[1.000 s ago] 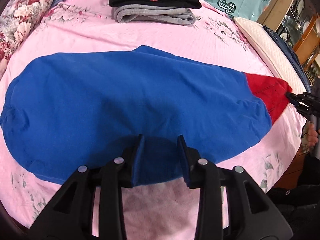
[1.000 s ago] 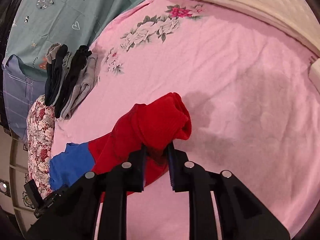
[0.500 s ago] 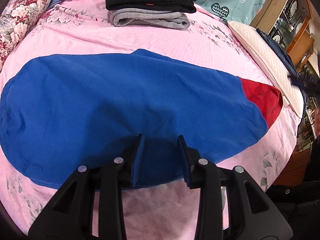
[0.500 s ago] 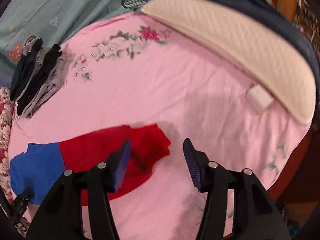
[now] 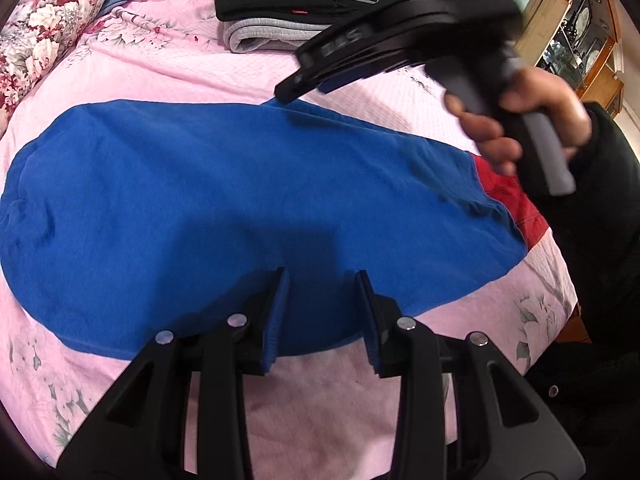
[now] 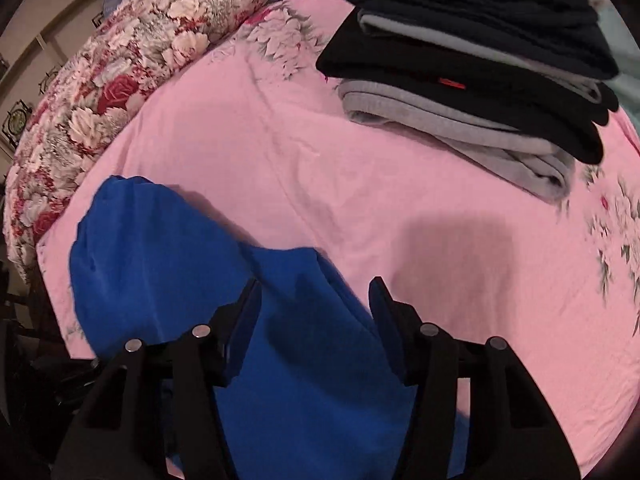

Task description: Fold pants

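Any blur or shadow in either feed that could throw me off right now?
Left wrist view: right gripper and hand motion-blurred; pants sharp, with a shadow near the fingers. Right wrist view: slight blur on the clothes stack, a soft shadow on the sheet.

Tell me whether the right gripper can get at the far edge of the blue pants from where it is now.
Probably yes: the right gripper hangs open and empty right over the blue pants, and nothing lies between it and that edge on the pink sheet.

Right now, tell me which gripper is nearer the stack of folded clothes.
Right. The right gripper hangs over the blue pants' far edge, just short of the stack; the left gripper sits at their near edge.
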